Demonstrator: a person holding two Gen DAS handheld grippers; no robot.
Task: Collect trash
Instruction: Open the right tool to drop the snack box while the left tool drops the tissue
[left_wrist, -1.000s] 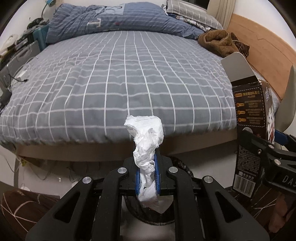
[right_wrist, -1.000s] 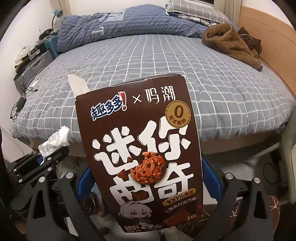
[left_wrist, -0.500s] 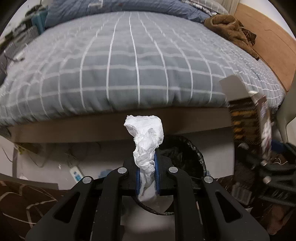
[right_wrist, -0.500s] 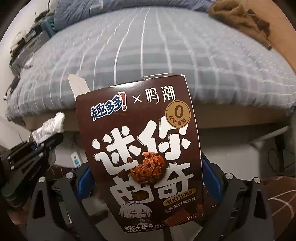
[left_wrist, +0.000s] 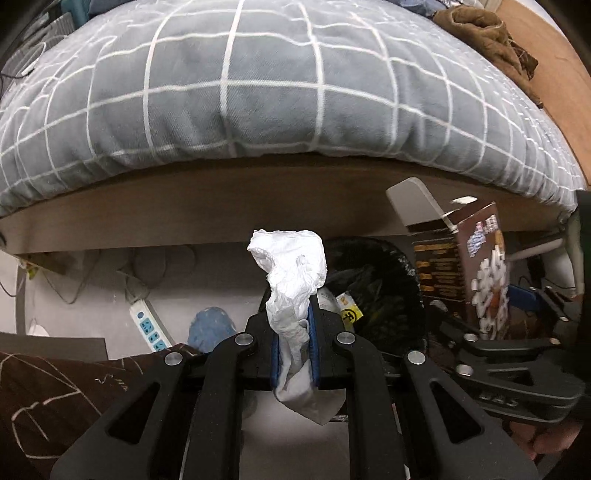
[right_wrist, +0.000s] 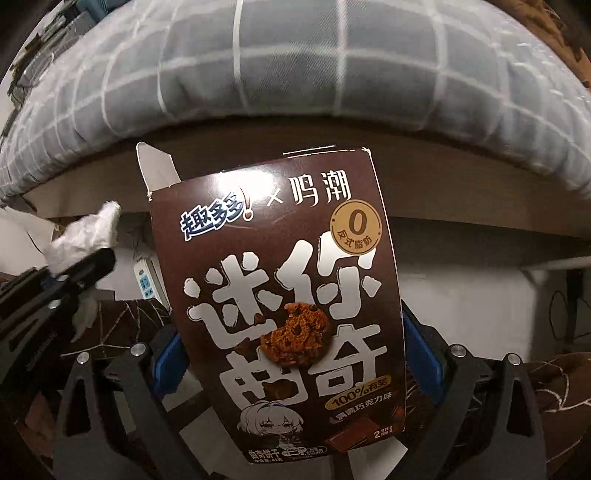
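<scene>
Tissue (left_wrist: 291, 273), white and crumpled, is clamped between the blue pads of the left tool (left_wrist: 293, 345); most of it stands up past the fingertips and a tail hangs out behind them. Left of this tool a white power strip (left_wrist: 147, 325) lies on the pale floor (left_wrist: 92, 295), with a blue bundle (left_wrist: 211, 325) between strip and tool. Just ahead of the fingertips and slightly right sits a bin lined with a black bag (left_wrist: 376, 291), wrappers showing inside. Beyond it run the wooden bed frame (left_wrist: 184, 210) and the grey checked duvet (left_wrist: 258, 92).

Further right, the right tool (right_wrist: 291, 362) is clamped on a brown cookie box (right_wrist: 280, 295), its blue pads pressing the two sides. The box stands upright along the fingers, its top flap open, and hides what lies ahead of this tool. In the left wrist view the same box (left_wrist: 465, 277) hangs just right of the bin's rim.
</scene>
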